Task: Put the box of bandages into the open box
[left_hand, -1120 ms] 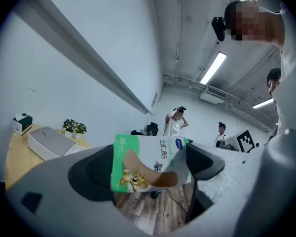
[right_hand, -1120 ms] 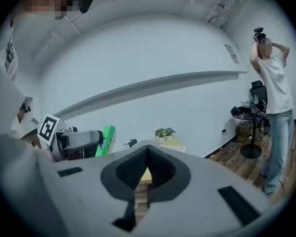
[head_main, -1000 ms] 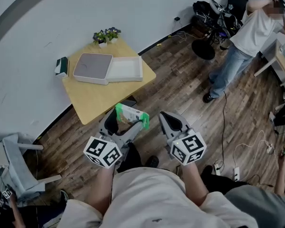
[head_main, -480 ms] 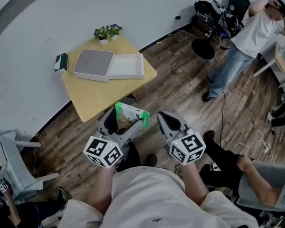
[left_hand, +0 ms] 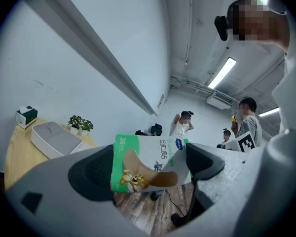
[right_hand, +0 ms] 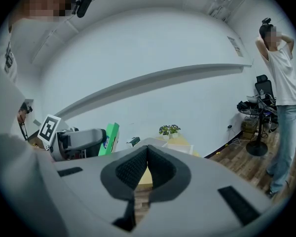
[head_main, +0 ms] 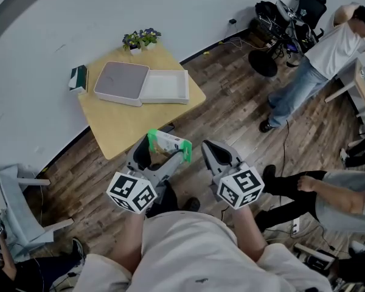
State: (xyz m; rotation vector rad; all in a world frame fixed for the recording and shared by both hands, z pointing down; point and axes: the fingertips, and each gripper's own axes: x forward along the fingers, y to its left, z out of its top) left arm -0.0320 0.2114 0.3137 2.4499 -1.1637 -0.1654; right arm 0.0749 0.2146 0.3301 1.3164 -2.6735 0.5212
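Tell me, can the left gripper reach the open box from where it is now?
Probably not yet: the left gripper, shut on the bandage box, hangs over the floor short of the table; nothing blocks the open box.

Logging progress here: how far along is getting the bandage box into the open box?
Done: left gripper is shut on the box of bandages. In hand: it is held over the floor, short of the table. Remaining: carry it to the empty open box and release. Right gripper shut, empty.
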